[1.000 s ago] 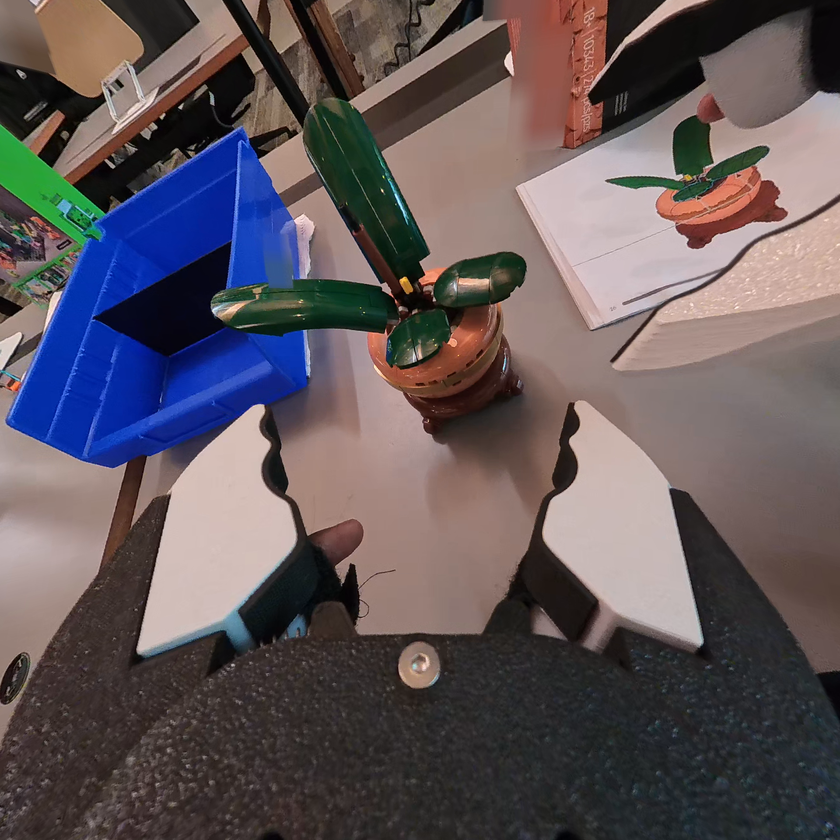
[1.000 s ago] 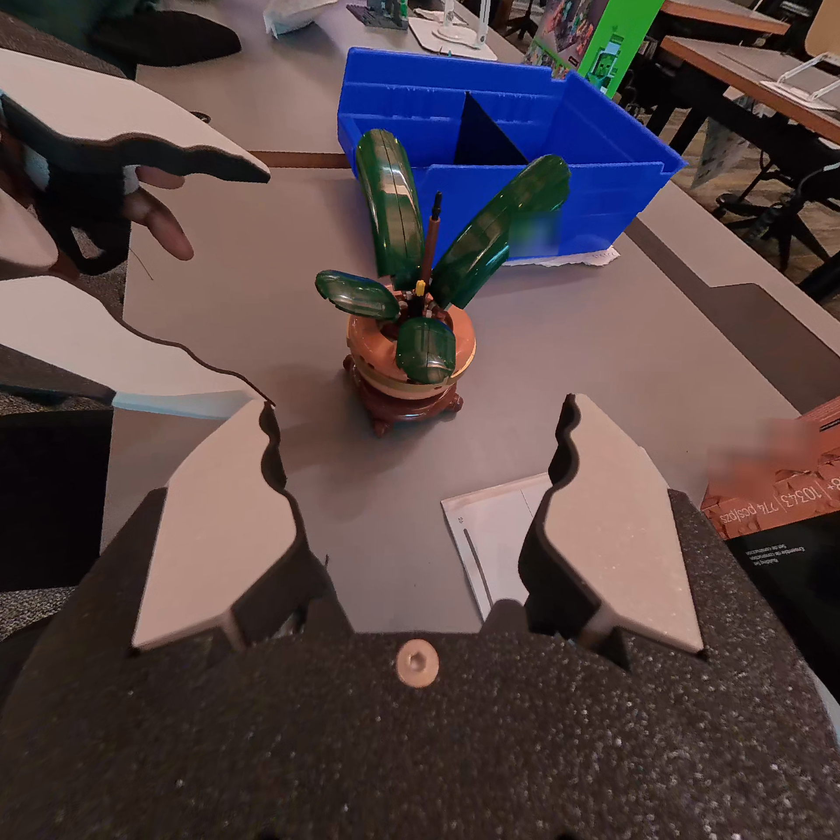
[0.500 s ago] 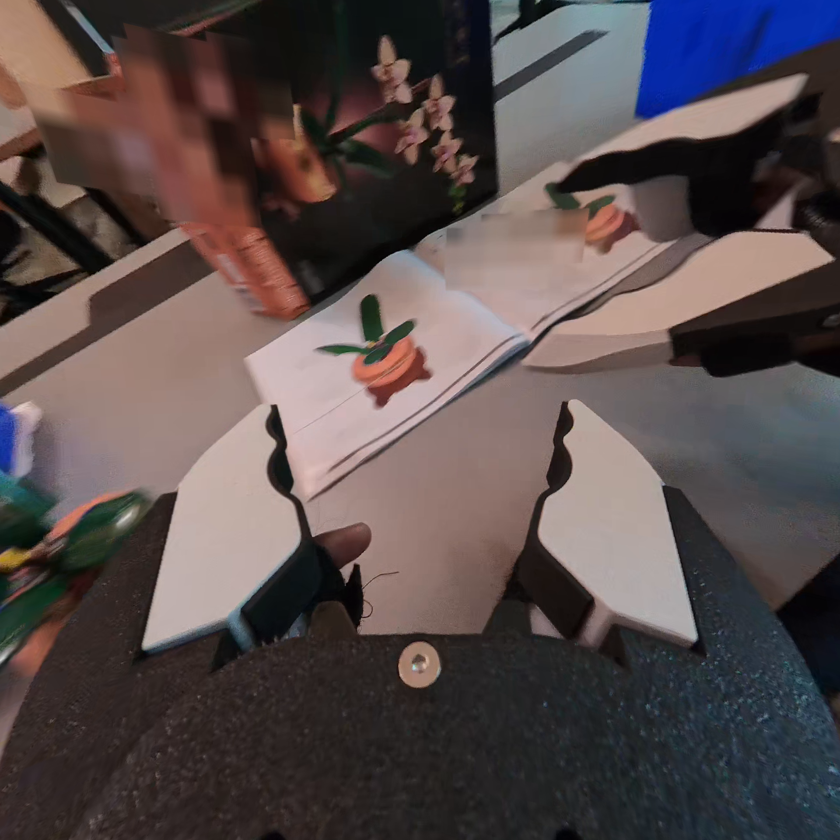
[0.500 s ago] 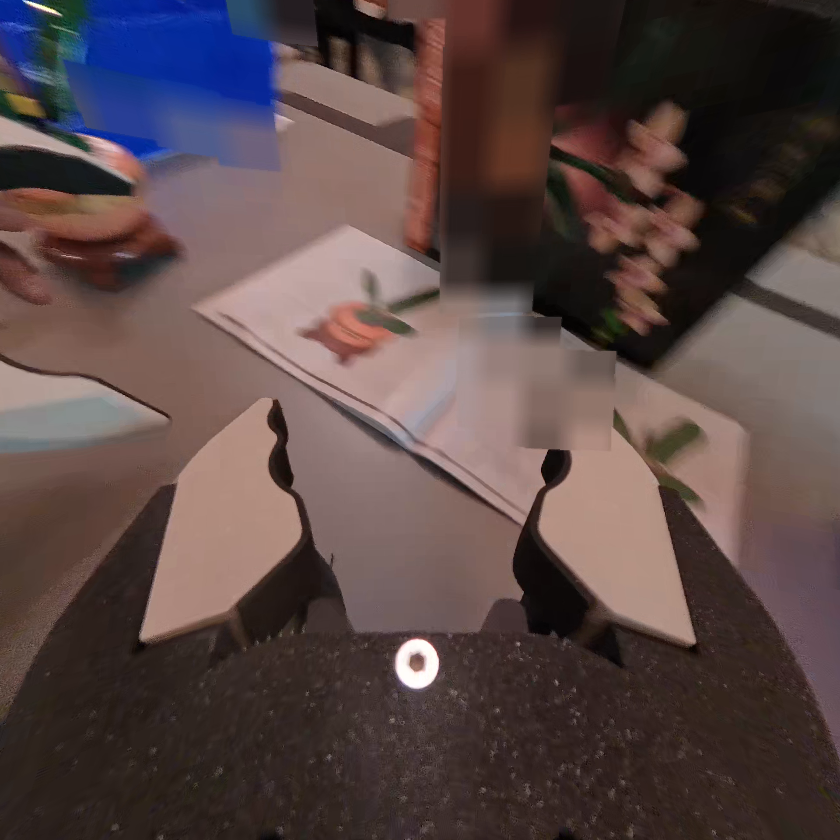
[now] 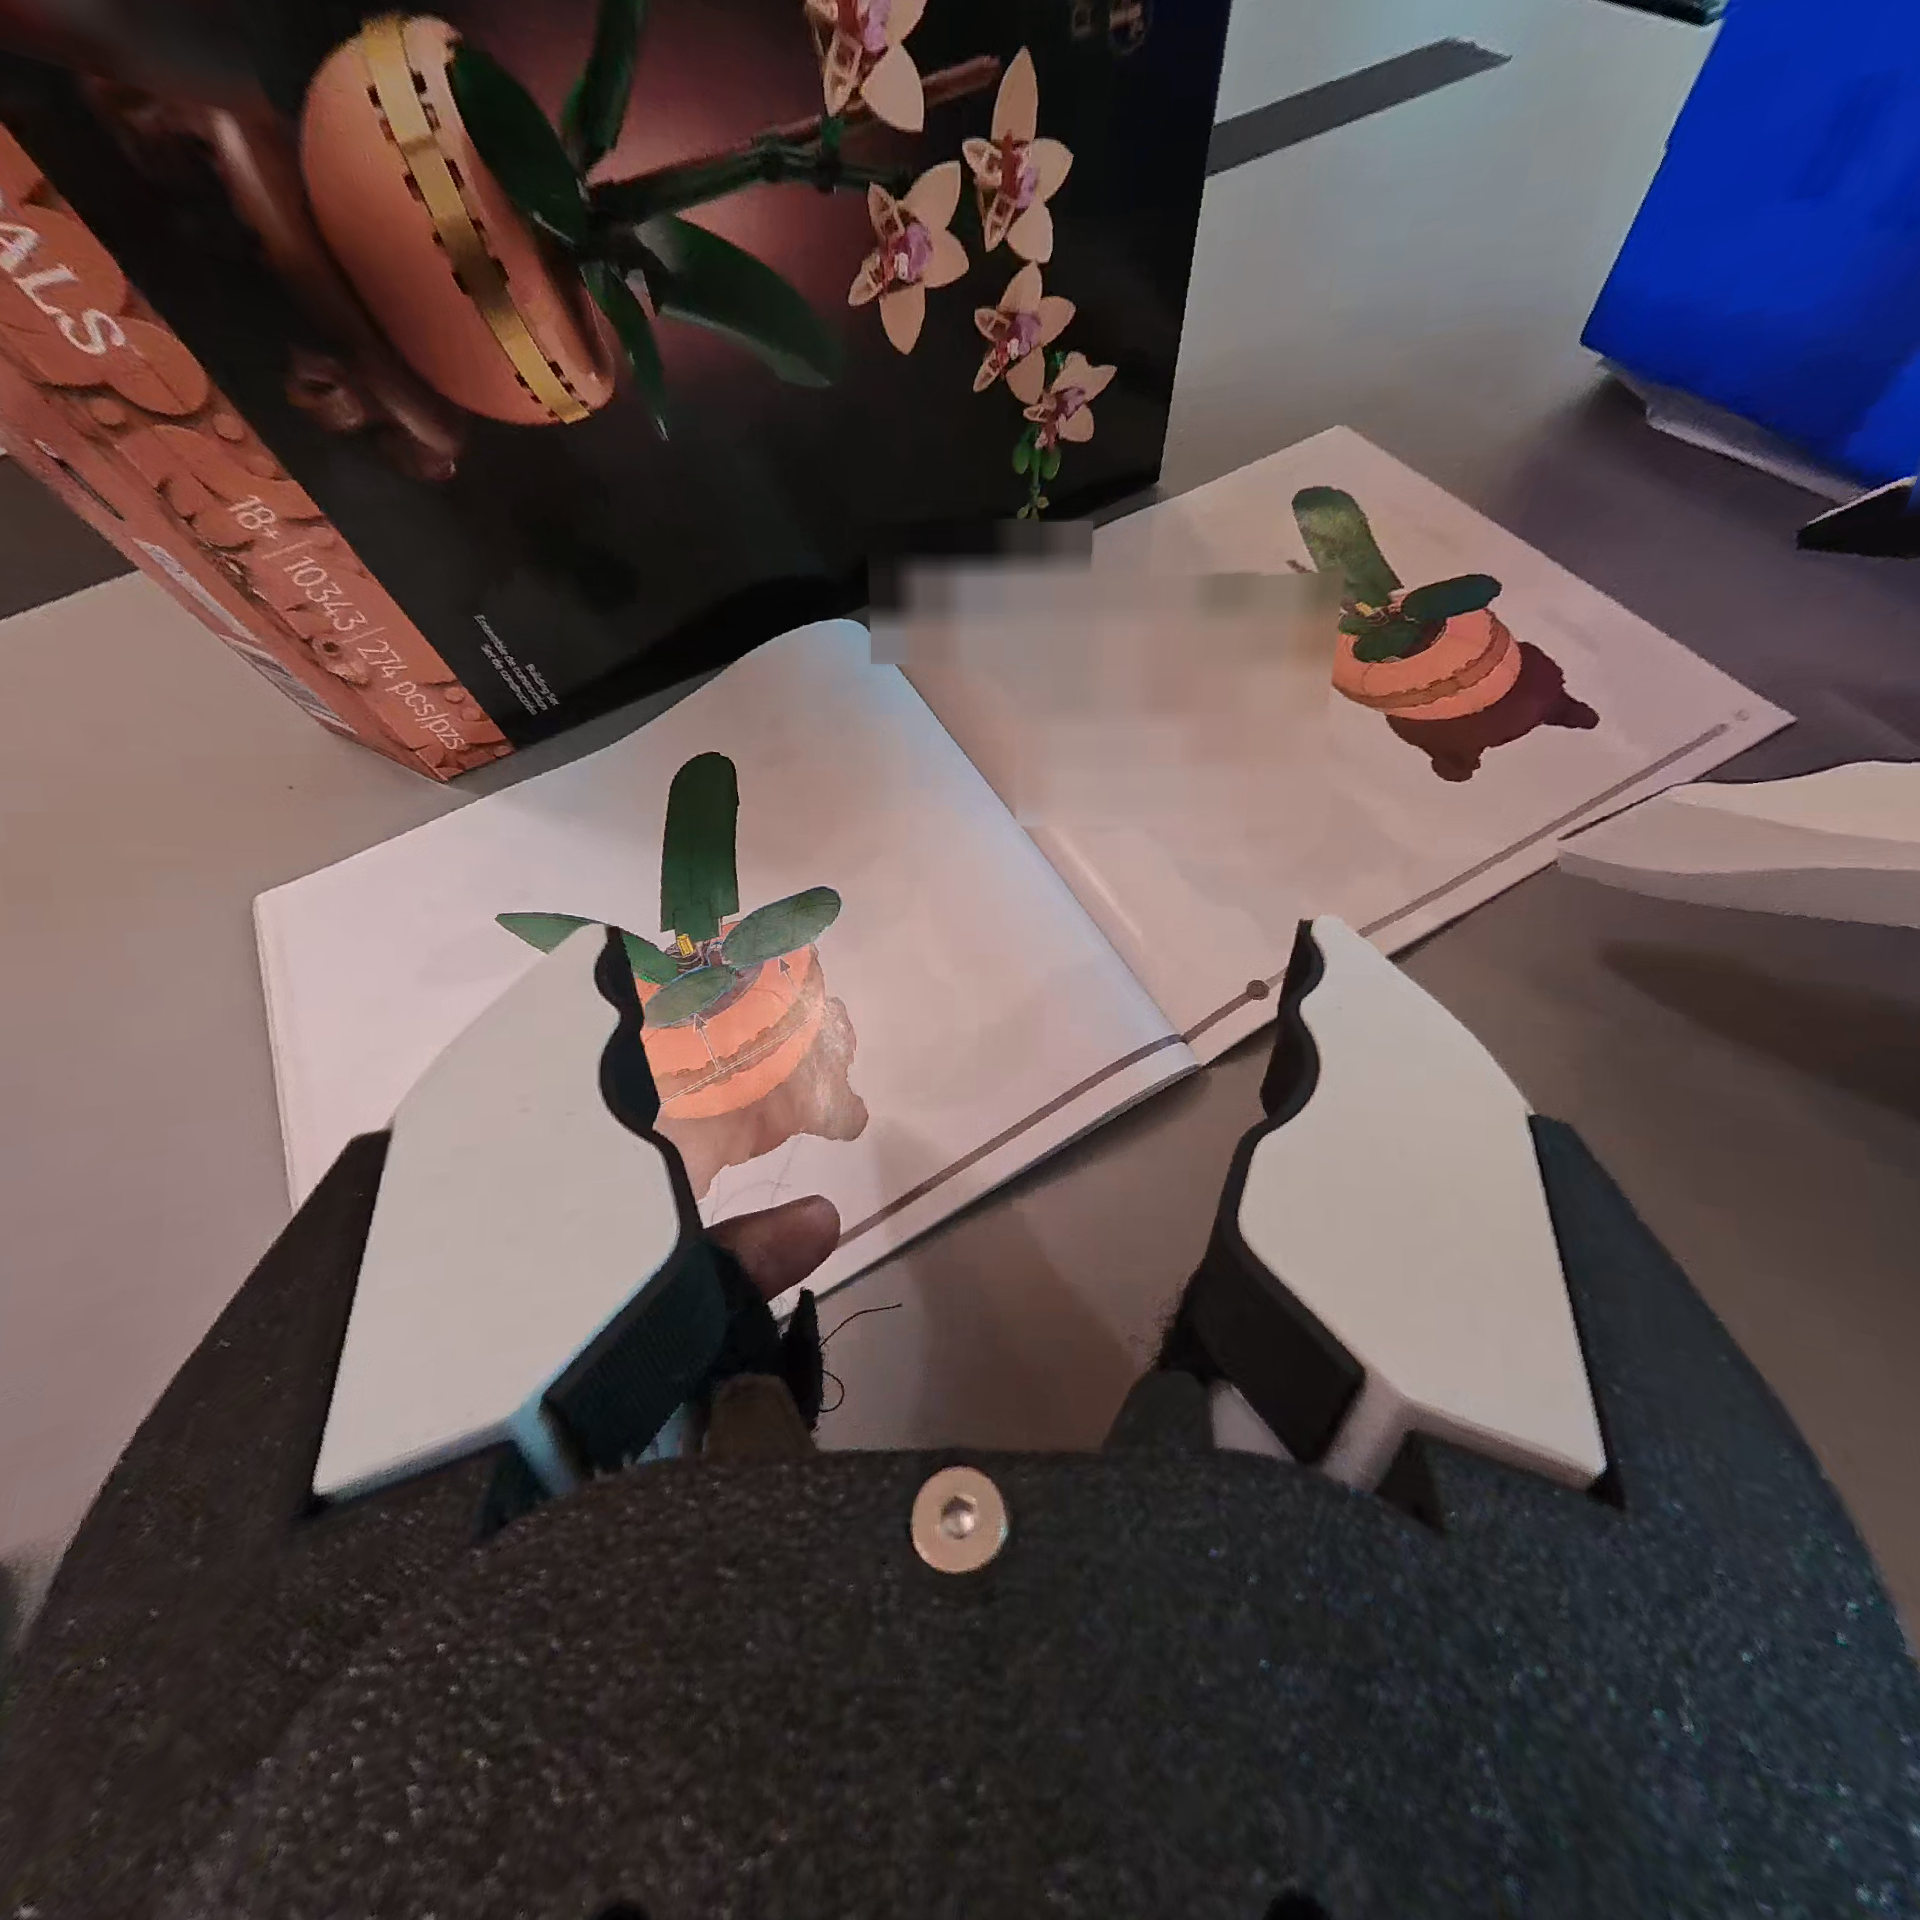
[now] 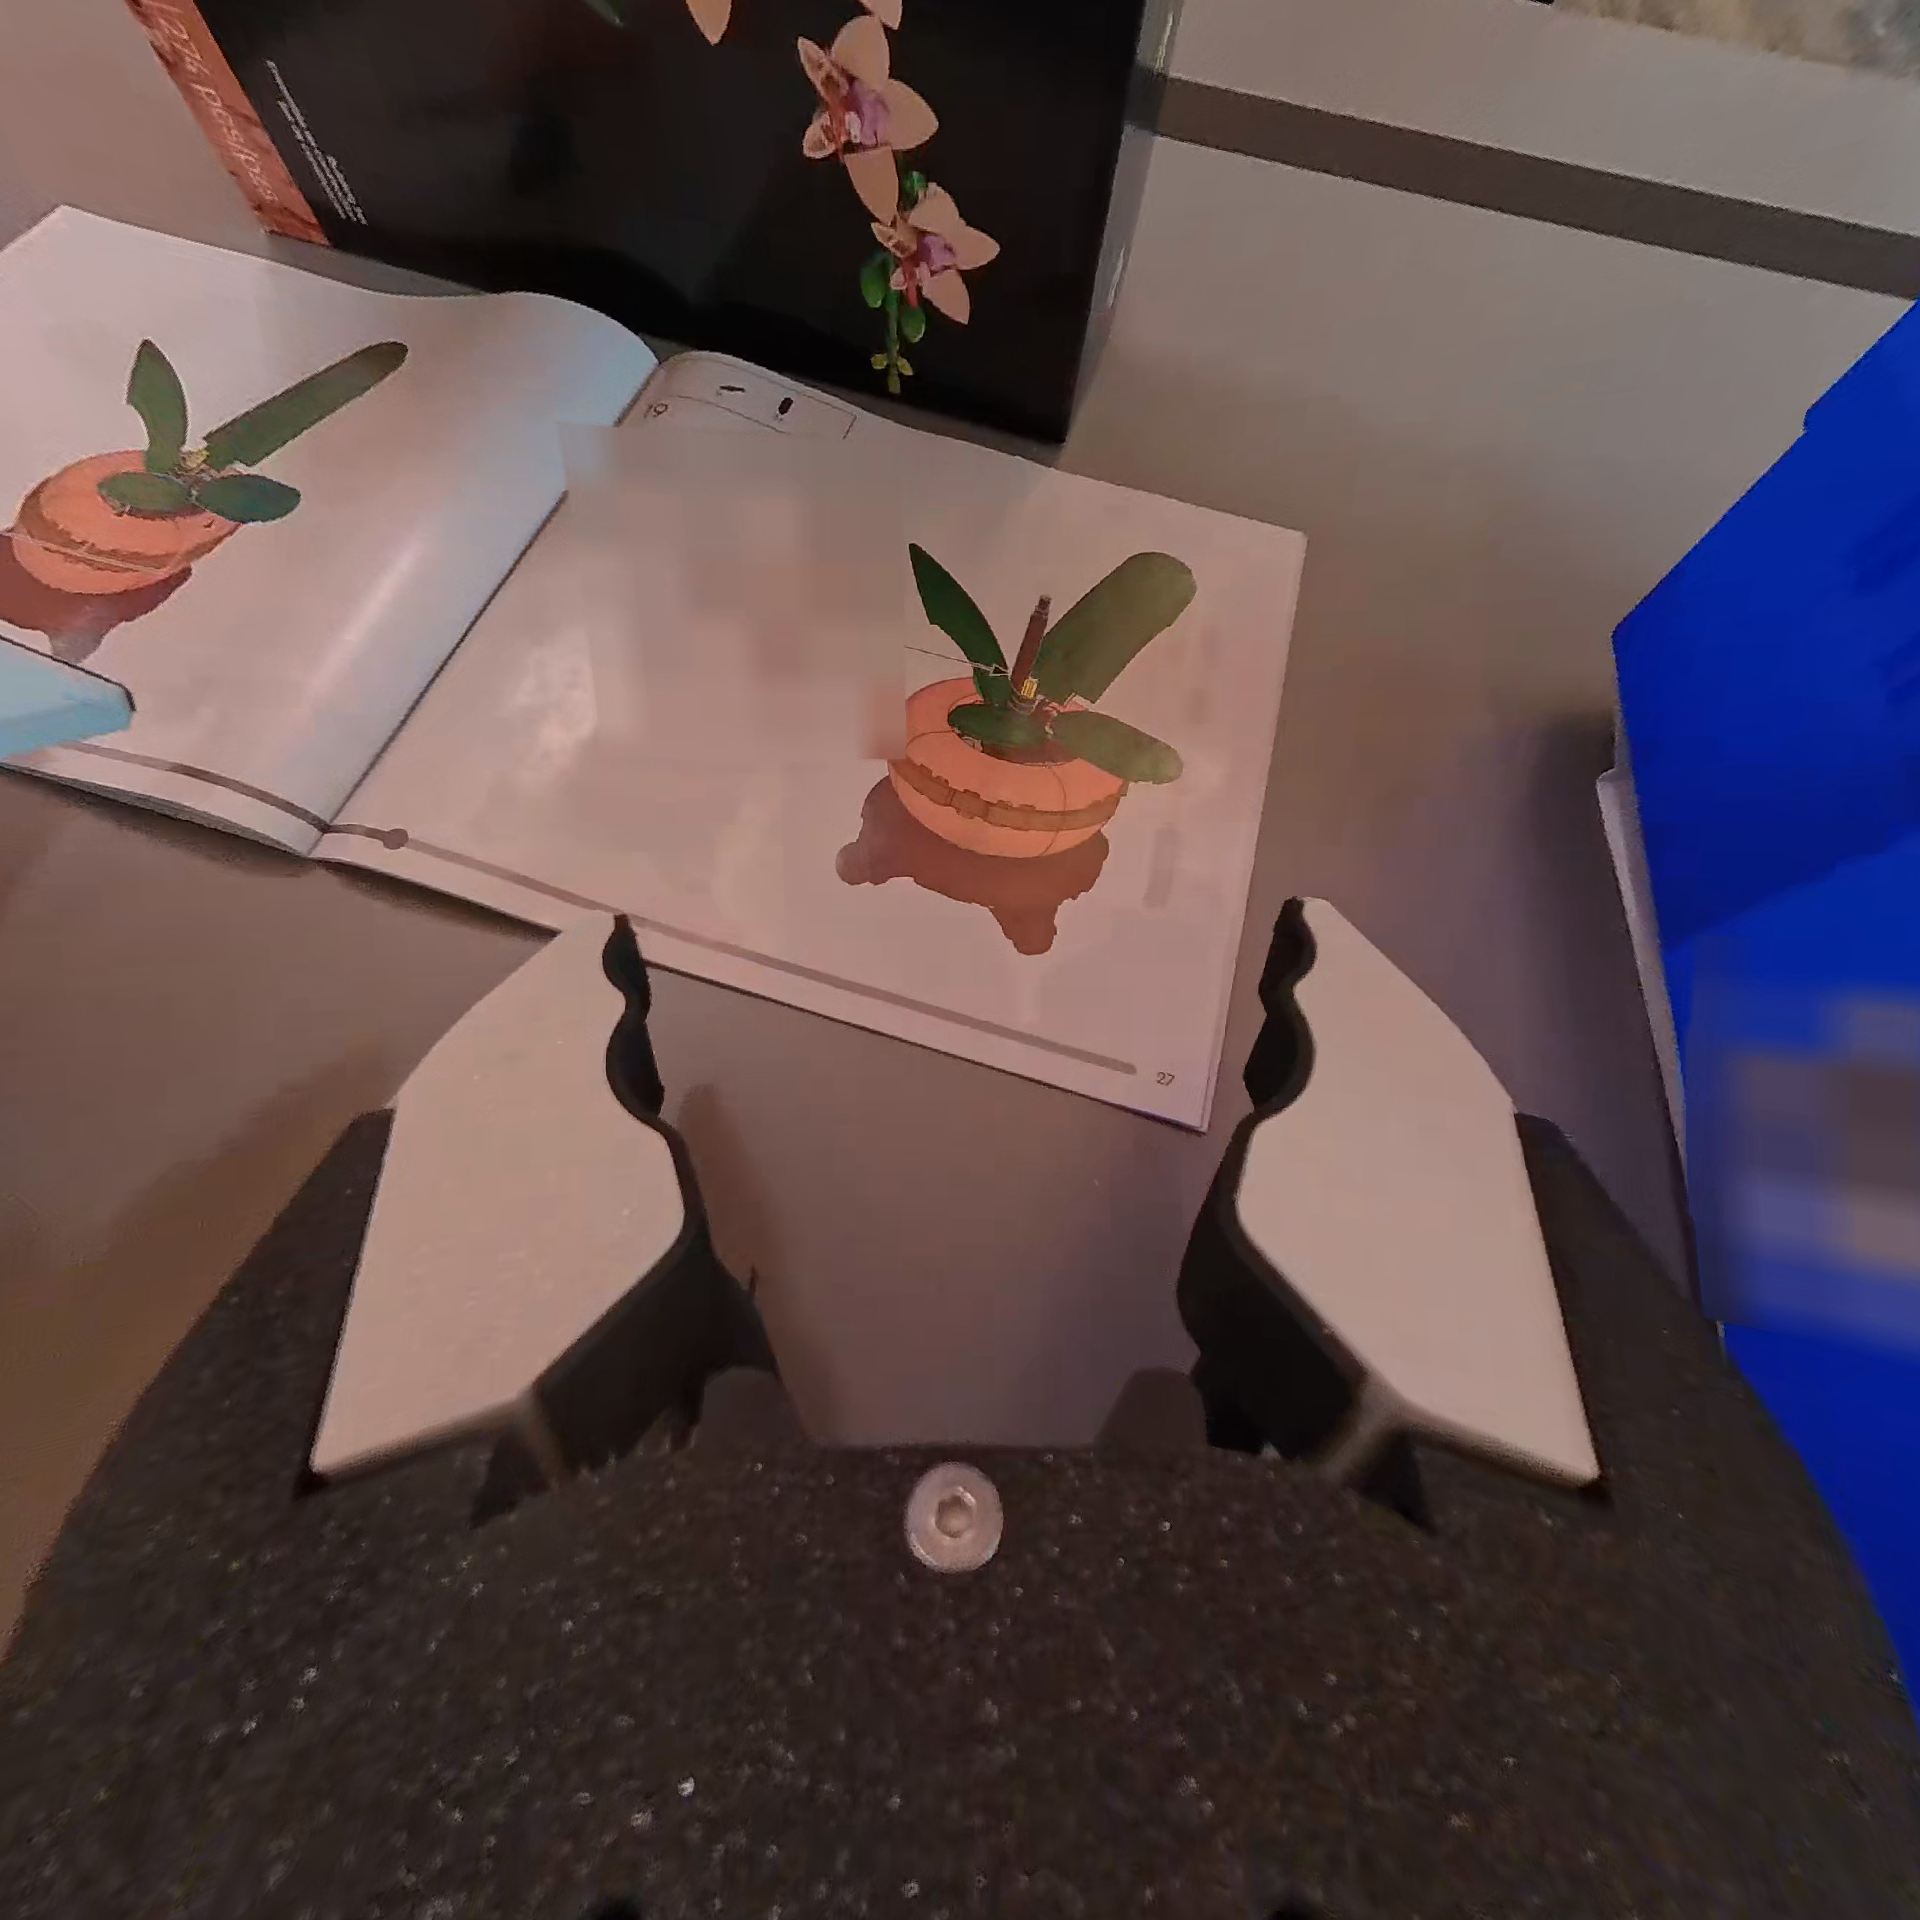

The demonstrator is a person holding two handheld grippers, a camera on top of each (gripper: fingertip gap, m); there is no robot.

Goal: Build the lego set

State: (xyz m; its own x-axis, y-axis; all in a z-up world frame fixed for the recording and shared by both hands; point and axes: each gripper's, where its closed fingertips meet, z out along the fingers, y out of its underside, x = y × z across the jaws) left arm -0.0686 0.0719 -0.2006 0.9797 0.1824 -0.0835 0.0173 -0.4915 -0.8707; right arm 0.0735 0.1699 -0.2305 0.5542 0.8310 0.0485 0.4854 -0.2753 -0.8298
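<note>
I am at the checking step, reading rather than building. My left gripper (image 5: 951, 977) and my right gripper (image 6: 951, 966) both hang spread wide and empty above the near edge of the open instruction booklet (image 6: 665, 665), which lies flat on the grey tabletop (image 6: 1455, 343). The set's box (image 5: 665, 260) stands just behind the booklet, and a blue bin (image 6: 1797, 790) sits at the right edge. The part-built lego plant itself is in neither view, so I cannot say where it stands. Judging by the right-hand page, with its brown stem between two long leaves, I next need to find the matching piece, probably in the bin.
</note>
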